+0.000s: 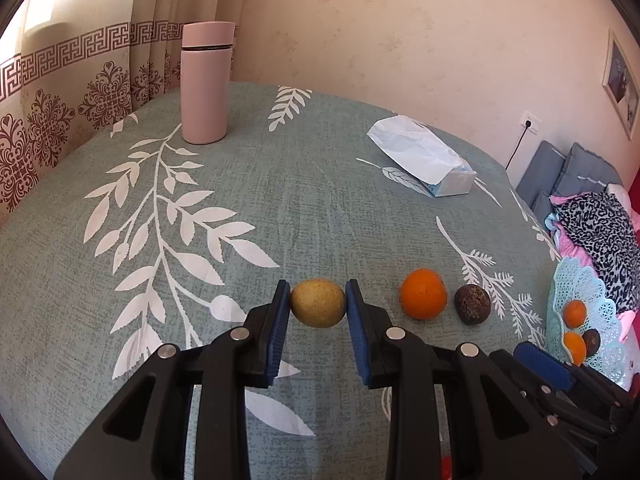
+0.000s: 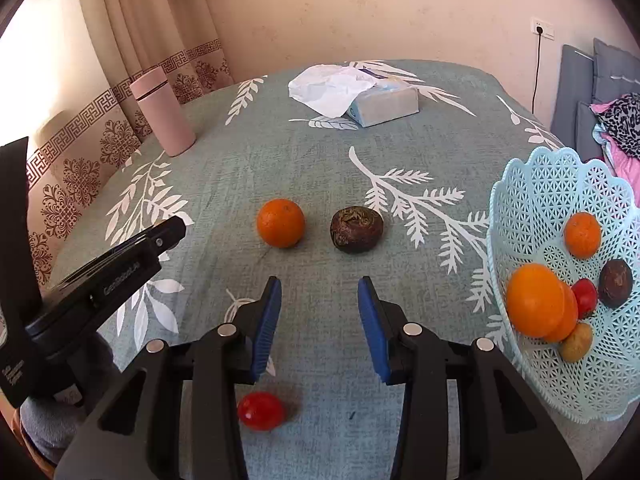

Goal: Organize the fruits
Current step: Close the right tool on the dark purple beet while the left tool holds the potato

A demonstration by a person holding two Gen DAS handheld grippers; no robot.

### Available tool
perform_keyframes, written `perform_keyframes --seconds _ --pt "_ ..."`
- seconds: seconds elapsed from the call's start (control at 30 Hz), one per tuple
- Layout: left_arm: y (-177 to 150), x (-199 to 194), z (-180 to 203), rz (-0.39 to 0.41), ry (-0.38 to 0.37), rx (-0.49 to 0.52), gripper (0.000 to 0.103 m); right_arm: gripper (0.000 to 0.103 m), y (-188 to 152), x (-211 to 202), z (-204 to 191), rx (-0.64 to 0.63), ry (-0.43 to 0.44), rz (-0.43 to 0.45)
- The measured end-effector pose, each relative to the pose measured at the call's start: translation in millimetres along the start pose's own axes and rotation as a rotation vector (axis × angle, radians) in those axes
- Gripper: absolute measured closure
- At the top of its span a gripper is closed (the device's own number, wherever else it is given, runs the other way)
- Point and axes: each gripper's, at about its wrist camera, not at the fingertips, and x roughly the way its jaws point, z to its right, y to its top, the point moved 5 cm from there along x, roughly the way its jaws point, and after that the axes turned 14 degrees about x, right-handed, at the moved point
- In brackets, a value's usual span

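A yellow-brown fruit (image 1: 318, 302) is sitting clamped between the blue pads of the left gripper (image 1: 318, 308), just above the leaf-print tablecloth (image 1: 280, 200). To its right an orange (image 1: 423, 294) and a dark wrinkled fruit (image 1: 472, 304) are lying close together on the cloth. The right gripper (image 2: 320, 316) is hanging with its jaws apart and nothing between them, a small red fruit (image 2: 261, 410) lying beneath it. The pale blue lattice basket (image 2: 540, 184) at the right is holding more fruit. A pink flask (image 1: 206, 82) and a tissue box (image 2: 384, 106) are standing farther back
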Motion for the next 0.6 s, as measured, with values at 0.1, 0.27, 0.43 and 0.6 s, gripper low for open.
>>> perform_keyframes --seconds 0.1,0.27,0.43,0.6 --pt "-0.4 0.7 0.5 -0.003 -0.007 -0.002 0.074 0.062 9.5 12.1 -2.2 -0.032 -0.059 0.029" --pt "-0.3 1.2 -1.3 -0.003 -0.012 -0.010 0.074 0.062 24.5 31.7 -3.0 -0.079 -0.134 0.059" --pt "-0.6 0.8 -2.3 -0.002 -0.015 -0.016 0.074 0.062 33.7 58.3 3.1 -0.074 -0.178 0.028" --pt "-0.9 0.7 -1.5 -0.001 -0.020 -0.012 0.074 0.061 35.1 64.5 4.3 -0.068 -0.178 0.029"
